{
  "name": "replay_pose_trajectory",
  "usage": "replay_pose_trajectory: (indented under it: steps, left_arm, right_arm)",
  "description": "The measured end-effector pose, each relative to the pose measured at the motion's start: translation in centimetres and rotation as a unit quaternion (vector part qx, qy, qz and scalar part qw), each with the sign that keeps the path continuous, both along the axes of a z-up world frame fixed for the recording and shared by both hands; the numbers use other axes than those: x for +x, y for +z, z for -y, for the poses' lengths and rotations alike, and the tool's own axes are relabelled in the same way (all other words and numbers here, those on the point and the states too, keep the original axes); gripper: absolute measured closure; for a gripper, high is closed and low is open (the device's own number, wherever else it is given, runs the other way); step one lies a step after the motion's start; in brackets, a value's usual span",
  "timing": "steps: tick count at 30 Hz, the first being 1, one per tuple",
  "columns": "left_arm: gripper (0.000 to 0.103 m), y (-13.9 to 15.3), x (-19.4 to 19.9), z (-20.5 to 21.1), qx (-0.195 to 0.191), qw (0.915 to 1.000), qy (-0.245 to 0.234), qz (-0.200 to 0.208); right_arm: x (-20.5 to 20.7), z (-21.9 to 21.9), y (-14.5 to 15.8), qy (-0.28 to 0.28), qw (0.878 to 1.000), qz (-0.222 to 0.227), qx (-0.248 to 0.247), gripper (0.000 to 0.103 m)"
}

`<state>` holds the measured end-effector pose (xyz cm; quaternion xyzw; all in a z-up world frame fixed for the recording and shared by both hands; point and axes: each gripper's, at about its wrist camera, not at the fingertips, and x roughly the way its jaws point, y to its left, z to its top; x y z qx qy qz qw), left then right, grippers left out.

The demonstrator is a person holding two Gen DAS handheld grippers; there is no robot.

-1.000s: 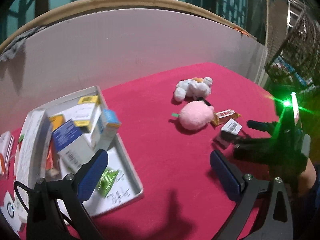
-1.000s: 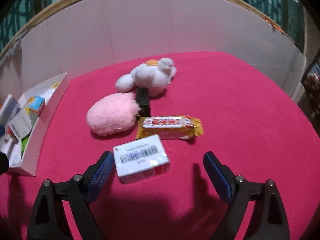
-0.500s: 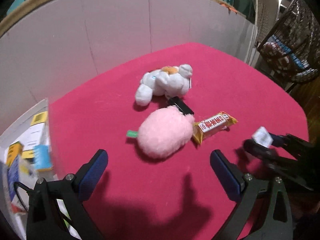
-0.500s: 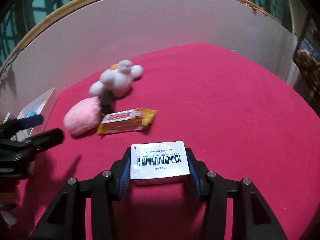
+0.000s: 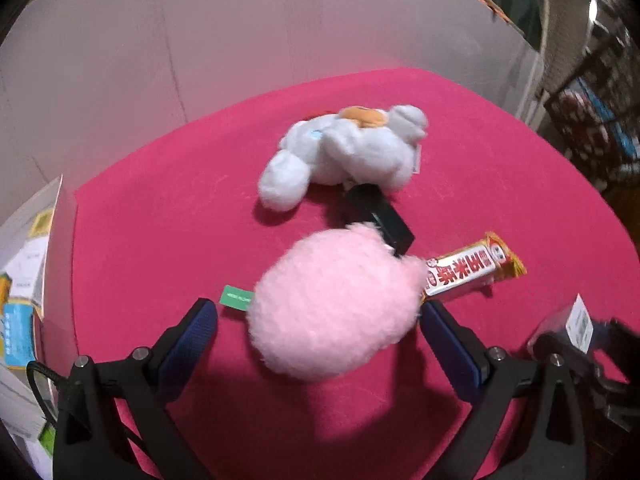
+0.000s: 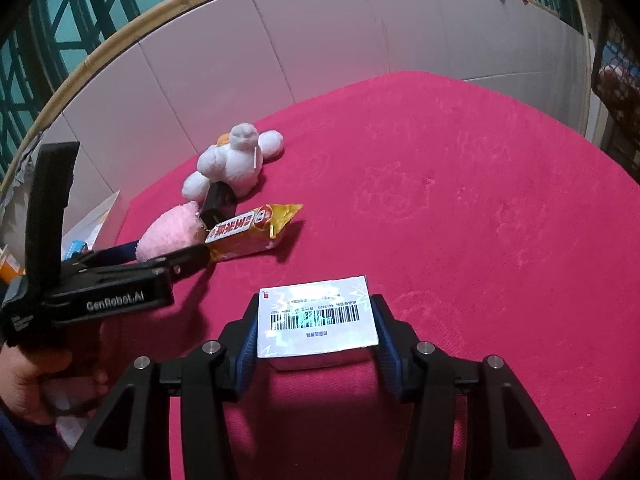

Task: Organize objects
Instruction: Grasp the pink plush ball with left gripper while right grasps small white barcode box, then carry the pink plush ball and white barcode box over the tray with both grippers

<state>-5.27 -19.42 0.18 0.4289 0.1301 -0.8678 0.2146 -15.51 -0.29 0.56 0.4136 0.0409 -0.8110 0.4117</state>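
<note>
My left gripper point(image 5: 320, 320) is open, its jaws on either side of the pink fluffy toy point(image 5: 334, 304) on the red tablecloth. The toy also shows in the right wrist view point(image 6: 172, 232), with the left gripper point(image 6: 168, 256) at it. My right gripper point(image 6: 316, 320) is shut on a small white box with a barcode point(image 6: 318, 322), held above the cloth; the box shows at the right edge of the left wrist view point(image 5: 576, 326). A white plush toy point(image 5: 344, 156), a small black object point(image 5: 380, 216) and a yellow snack bar point(image 5: 468, 270) lie just behind the pink toy.
A white tray point(image 5: 52, 248) with several small boxes sits at the left edge of the table. A white panel wall point(image 6: 320, 52) stands behind the table. The red cloth point(image 6: 460, 200) stretches bare to the right of the objects.
My left gripper has moved forward from the tray to straddle the pink toy. My right gripper closed on the barcode box and lifted it off the cloth.
</note>
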Motion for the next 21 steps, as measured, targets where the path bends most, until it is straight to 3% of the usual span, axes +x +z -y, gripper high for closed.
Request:
replay_pose_trajectory:
  steps: [2,4,11,21]
  left_arm:
    - [0.029,-0.2,0.3,0.0,0.012,0.9999,-0.005,-0.007]
    - [0.038,-0.2,0.7,-0.3,0.004,0.9999,-0.008,-0.011]
    - [0.042,0.4,2.3,-1.1,0.018,0.9988,-0.002,-0.045]
    - [0.042,4.0,7.0,-4.6,0.010,0.9932,-0.022,-0.114]
  right_arm:
    - [0.0,-0.1,0.1,0.000,1.000,0.000,0.000,0.048]
    - [0.3,-0.3,0.1,0.000,1.000,-0.002,0.002,0.048]
    - [0.6,-0.3,-0.1,-0.001,1.000,-0.001,0.000,0.048]
    - [0.6,-0.7,0.2,-0.026,1.000,-0.012,0.003,0.049]
